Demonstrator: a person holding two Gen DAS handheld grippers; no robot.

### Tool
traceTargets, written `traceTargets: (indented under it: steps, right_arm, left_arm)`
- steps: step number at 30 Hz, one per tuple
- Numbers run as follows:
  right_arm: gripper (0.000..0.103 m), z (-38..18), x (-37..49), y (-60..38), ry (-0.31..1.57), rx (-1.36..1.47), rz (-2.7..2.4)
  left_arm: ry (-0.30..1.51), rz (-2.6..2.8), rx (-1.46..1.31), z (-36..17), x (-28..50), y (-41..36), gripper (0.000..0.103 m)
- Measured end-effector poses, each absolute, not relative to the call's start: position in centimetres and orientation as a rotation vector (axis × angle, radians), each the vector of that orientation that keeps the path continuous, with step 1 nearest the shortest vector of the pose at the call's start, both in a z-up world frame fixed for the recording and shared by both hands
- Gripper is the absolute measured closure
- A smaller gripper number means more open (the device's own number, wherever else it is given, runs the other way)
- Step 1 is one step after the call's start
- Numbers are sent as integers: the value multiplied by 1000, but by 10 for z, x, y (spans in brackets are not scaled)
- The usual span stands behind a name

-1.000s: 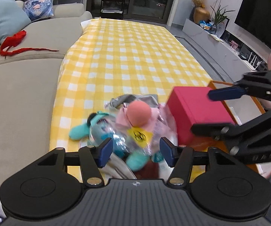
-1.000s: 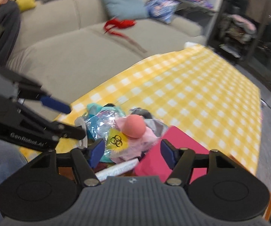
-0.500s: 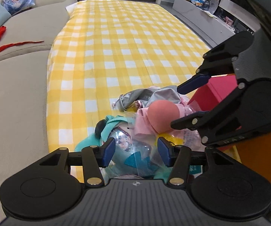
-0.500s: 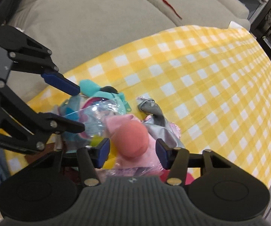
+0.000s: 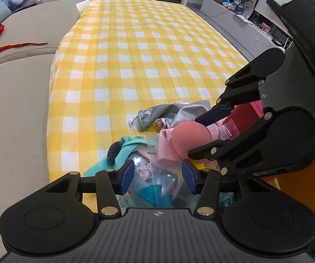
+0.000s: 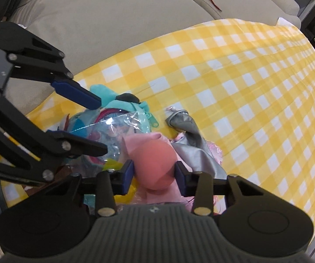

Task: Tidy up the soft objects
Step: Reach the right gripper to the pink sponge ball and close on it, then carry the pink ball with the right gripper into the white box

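Note:
A heap of soft things lies at the near end of the yellow checked cloth (image 5: 148,50): a pink round plush (image 5: 190,139) (image 6: 155,164), a teal plush in clear plastic (image 5: 148,173) (image 6: 118,122) and a grey silver cloth (image 5: 175,114) (image 6: 192,140). My left gripper (image 5: 157,174) is open, its blue pads on either side of the bagged teal plush. My right gripper (image 6: 154,176) is open around the pink round plush, pads close to its sides; it also shows in the left wrist view (image 5: 203,133).
A grey sofa (image 5: 15,92) runs along the left of the cloth, with a red ribbon (image 5: 2,46) on it. A red box (image 5: 247,114) stands right of the heap, mostly hidden by the right gripper. A TV bench (image 5: 240,19) lies far right.
Both grippers have come down and forward onto the heap. The right gripper now straddles the pink plush and its jaws have narrowed; the left one straddles the bagged teal plush.

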State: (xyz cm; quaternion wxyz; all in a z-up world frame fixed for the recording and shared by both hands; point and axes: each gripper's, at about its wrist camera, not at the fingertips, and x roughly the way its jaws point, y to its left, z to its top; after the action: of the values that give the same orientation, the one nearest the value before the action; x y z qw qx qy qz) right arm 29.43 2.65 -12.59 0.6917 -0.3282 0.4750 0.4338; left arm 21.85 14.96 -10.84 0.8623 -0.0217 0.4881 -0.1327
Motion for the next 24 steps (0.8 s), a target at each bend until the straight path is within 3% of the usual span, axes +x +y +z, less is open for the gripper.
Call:
traceTargets:
  steps: [4,6,10,11,24]
  right_arm:
    - [64,-119,295,17,1058,-716,962]
    - [64,-116,296,12,1054,-705,950]
    - [64,-107,297,5,1048,-656,941]
    - [64,-105,296,4,1042,-651,939]
    - [65,-41,264,-26,920,-570,928]
  left_arm:
    - [1025,-279,-41,-113,224,143,46]
    - [1033,-288,-43,-117,227,139,56]
    - [1040,-290,-33,-120,227,131,99]
    - [1036,-287,-43,-119,226,131,102]
    - [906,-212,-23,-40,187,113,103]
